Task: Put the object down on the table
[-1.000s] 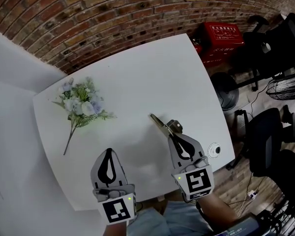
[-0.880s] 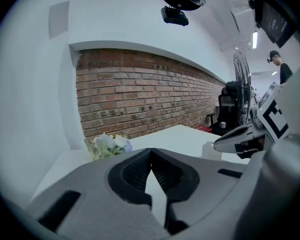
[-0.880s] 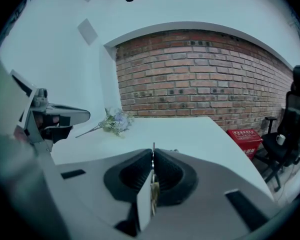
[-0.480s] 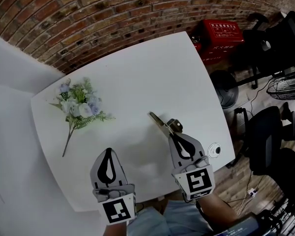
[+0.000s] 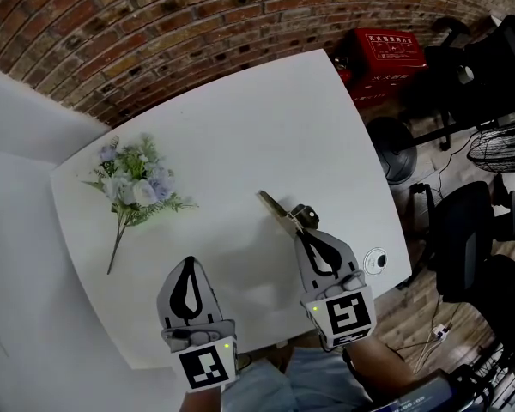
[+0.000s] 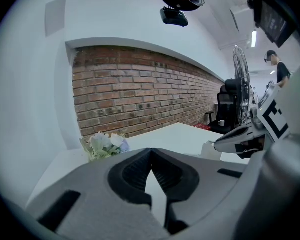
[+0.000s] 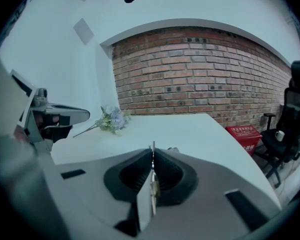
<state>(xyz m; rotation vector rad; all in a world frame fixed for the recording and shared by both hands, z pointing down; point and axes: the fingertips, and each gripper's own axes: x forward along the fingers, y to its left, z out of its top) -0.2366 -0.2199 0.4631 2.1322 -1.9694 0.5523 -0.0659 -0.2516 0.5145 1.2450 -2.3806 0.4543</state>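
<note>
The right gripper [image 5: 301,230] sits in the lower middle of the head view, and its jaws are pressed onto a thin flat tool [image 5: 278,209], perhaps a pair of scissors. I cannot name it for sure. In the right gripper view the tool stands on its edge between the two pads, and its far end points toward the middle of the picture. The tool is over the white table [image 5: 266,118], toward the table's near right part. No view shows clearly whether it already touches the surface.

The left gripper [image 5: 189,264] is at the lower left of the head view. Its jaw tips are together and nothing is between them. A bunch of flowers [image 5: 136,181] lies at the left of the frame, well apart from both grippers.

I judge the step in hand to be the lowering itself — the tool is held, not yet released. The next move calls for bringing the tool down flat until the table carries it, then spreading the jaws slowly so that the thin tool does not tip or slide, and then drawing the gripper back.
</note>
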